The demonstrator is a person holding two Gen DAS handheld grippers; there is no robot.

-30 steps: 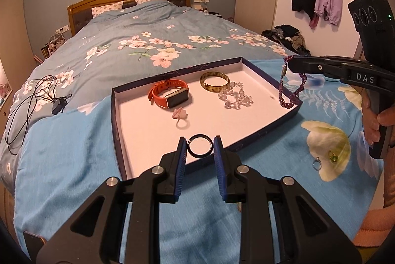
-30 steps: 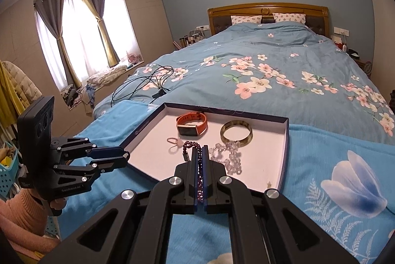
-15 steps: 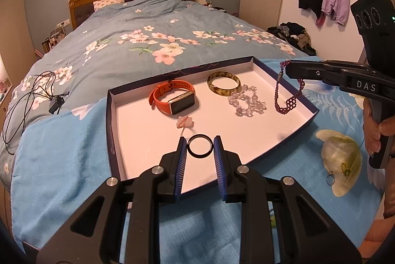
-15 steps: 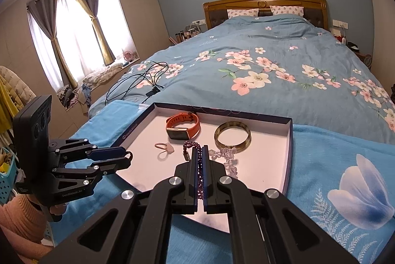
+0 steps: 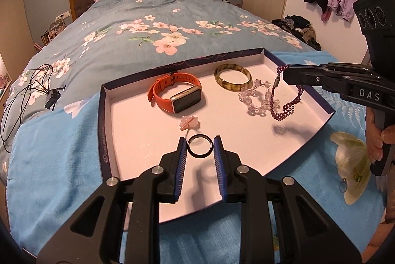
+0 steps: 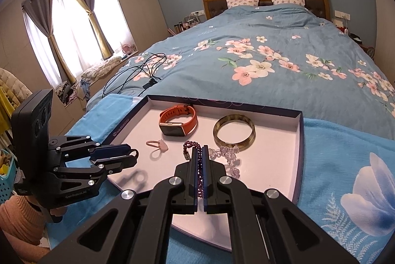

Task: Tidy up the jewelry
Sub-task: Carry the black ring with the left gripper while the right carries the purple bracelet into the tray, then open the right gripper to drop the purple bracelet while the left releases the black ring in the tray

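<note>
A: Left wrist view. Report the tool state.

B: The left gripper (image 5: 199,149) is clamped on a black ring (image 5: 199,146). Both blue pads (image 5: 181,160) press the ring's outer edge, and the ring stands clear above the tray (image 5: 106,138) floor. Its shadow falls on the floor just behind the tips.

A: What lies ahead of the tips?

B: Directly ahead, a pink ring (image 5: 188,123) lies on the floor. Beyond it, slightly left, is an orange watch (image 5: 175,93). Ahead and right is a bangle (image 5: 233,77), with a clear bead bracelet (image 5: 256,101) touching its near side. Further right, the right gripper (image 5: 287,74) enters from the side. A purple bead bracelet (image 5: 286,106) hangs from its tips above the tray. On the blanket (image 5: 49,165) at far right, outside the tray, lie two small pieces, a silver one (image 5: 342,186) and a green one (image 5: 357,176).

A: Right wrist view. Same items.

B: The right gripper (image 6: 200,153) is fully closed on the purple bead bracelet (image 6: 200,172), which runs between the pads. The clear bead bracelet (image 6: 228,159) lies just right of the tips, and the bangle (image 6: 234,132) is ahead and right. The watch (image 6: 177,122) is ahead and left, and the pink ring (image 6: 156,146) is to the left. The left gripper (image 6: 133,155) is at far left over the tray (image 6: 300,153) edge. The black ring (image 6: 134,153) shows only partly at its tips. A hand (image 6: 58,211) in a pink sleeve (image 6: 19,217) holds that tool.
</note>
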